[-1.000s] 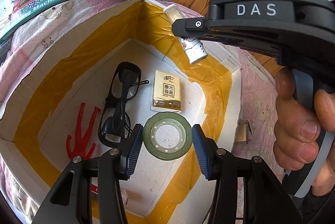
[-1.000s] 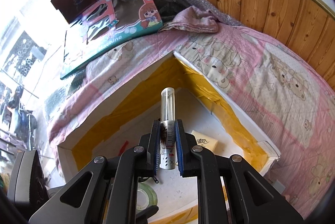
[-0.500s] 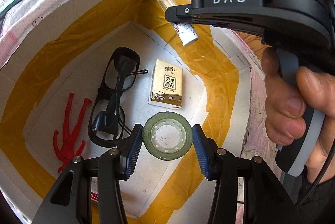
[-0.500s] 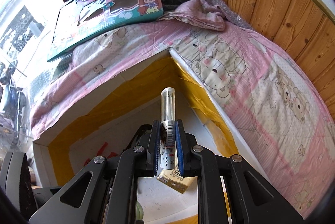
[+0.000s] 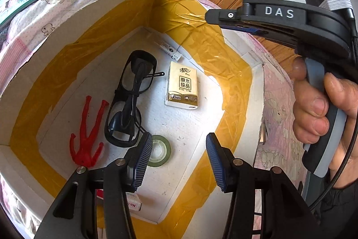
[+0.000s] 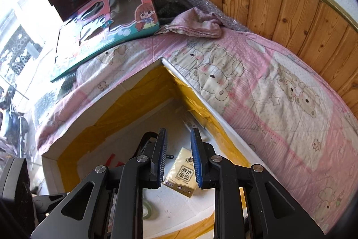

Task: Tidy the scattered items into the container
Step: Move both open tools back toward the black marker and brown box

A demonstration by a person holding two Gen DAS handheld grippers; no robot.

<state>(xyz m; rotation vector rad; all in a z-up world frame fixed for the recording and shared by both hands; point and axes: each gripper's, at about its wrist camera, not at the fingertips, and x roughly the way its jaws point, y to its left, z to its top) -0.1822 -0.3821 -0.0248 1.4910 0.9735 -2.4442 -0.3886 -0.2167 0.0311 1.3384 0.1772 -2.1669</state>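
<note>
Pink bear-print quilt under white box lined with yellow tape. Inside box, largest down: black glasses, red figure, tissue pack, green tape roll, small tube at far wall. Left gripper over box, jaws apart, empty. Right gripper over far corner, jaws apart, empty.

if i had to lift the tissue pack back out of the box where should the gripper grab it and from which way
Probably straight down from above, fingers across the short width of the tissue pack, closing on its two long edges near the middle. It lies flat on the box floor with bare floor along both long sides; the glasses lie apart on its left, so the fingers have room there.
</note>
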